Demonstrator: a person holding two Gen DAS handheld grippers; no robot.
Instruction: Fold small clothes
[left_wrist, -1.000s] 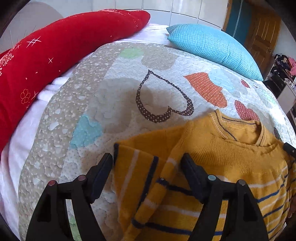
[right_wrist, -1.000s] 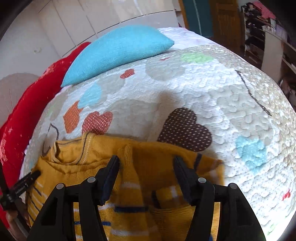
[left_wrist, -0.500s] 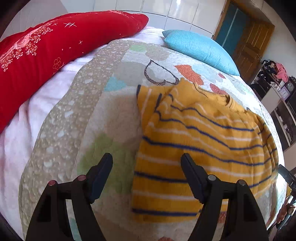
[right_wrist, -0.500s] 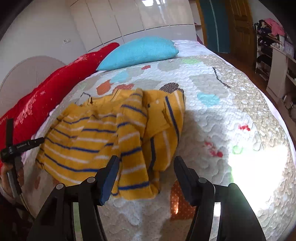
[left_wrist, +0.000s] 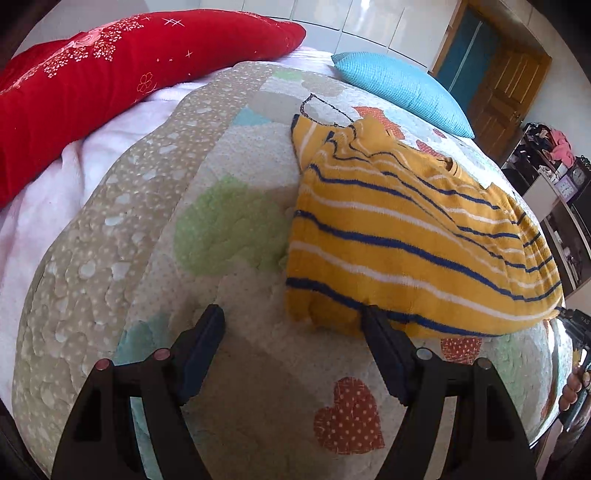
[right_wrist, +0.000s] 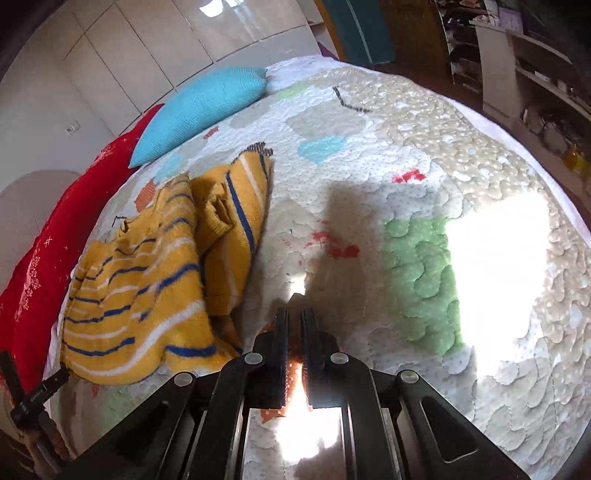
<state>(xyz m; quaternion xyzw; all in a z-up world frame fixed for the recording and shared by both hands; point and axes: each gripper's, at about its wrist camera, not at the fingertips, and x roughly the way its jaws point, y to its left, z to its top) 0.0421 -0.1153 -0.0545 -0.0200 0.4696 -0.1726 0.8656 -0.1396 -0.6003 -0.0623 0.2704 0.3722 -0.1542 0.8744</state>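
**Yellow striped sweater folded on the quilt, both grippers clear of it**

Mustard-yellow knit with navy and white stripes, the sweater (left_wrist: 406, 236) lies on the patchwork quilt (left_wrist: 147, 206) with both sleeves turned in over its body. In the left wrist view it fills the area from the centre out toward 3 o'clock, collar pointing up toward 1 o'clock and hem toward the camera. The left gripper (left_wrist: 291, 339) hangs at 6 o'clock with its jaws spread wide and nothing between them; its right finger's tip overlaps the sweater's hem in the picture, though contact cannot be confirmed, and the other finger sits over bare quilt.

In the right wrist view the sweater (right_wrist: 147, 280) lies at 9 o'clock, its folded sleeve forming a raised strip along the edge nearest the centre. The right gripper (right_wrist: 294, 314) is at 6 o'clock, jaws drawn almost together with only a thin slit of light between them, holding nothing and just beside the sweater's near corner. A bright sun patch falls on the quilt at 3 o'clock.

A red bolster (left_wrist: 110, 66) lies along the quilt's far side at 10 o'clock in the left view, and a turquoise pillow (left_wrist: 399, 88) rests at 1 o'clock beyond the sweater's collar. White wardrobe doors (right_wrist: 147, 55) stand behind the bed.
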